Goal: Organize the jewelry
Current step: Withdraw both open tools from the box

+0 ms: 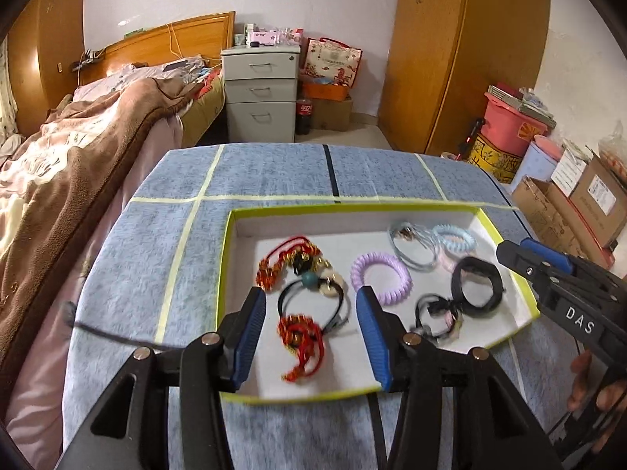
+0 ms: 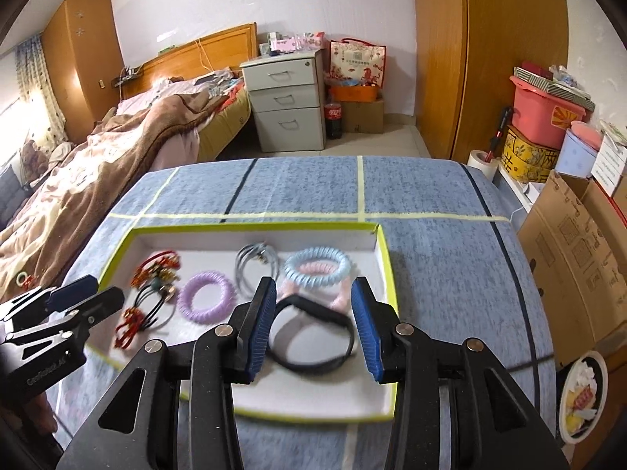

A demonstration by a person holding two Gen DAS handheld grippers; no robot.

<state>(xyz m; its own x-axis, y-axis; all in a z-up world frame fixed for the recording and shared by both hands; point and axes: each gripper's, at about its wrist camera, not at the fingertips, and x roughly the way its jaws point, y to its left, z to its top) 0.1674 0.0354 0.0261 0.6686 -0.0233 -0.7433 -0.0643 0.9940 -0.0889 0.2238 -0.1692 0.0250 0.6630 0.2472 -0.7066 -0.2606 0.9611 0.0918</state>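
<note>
A shallow white tray with a yellow-green rim [image 1: 229, 235] [image 2: 386, 258] sits on the blue cloth table. It holds red-gold knotted bracelets [image 1: 301, 338] [image 2: 131, 323], a black cord with a teal bead [image 1: 311, 280], a purple coil tie [image 1: 382, 278] [image 2: 205, 297], a grey cord loop [image 1: 411, 246] [image 2: 256, 266], a light-blue coil tie [image 1: 454, 238] [image 2: 317, 268] and a black band [image 1: 476, 288] [image 2: 313, 337]. My left gripper [image 1: 311, 338] is open over the red bracelet. My right gripper [image 2: 313, 327] is open over the black band.
The blue cloth has yellow tape lines [image 1: 184, 243] and a black line [image 1: 331, 172]. A bed [image 1: 78, 149] is on the left, a grey drawer unit [image 1: 260, 94] behind. Boxes and tubs [image 2: 548, 125] stand at right. A bowl [image 2: 582, 395] is by the table's right edge.
</note>
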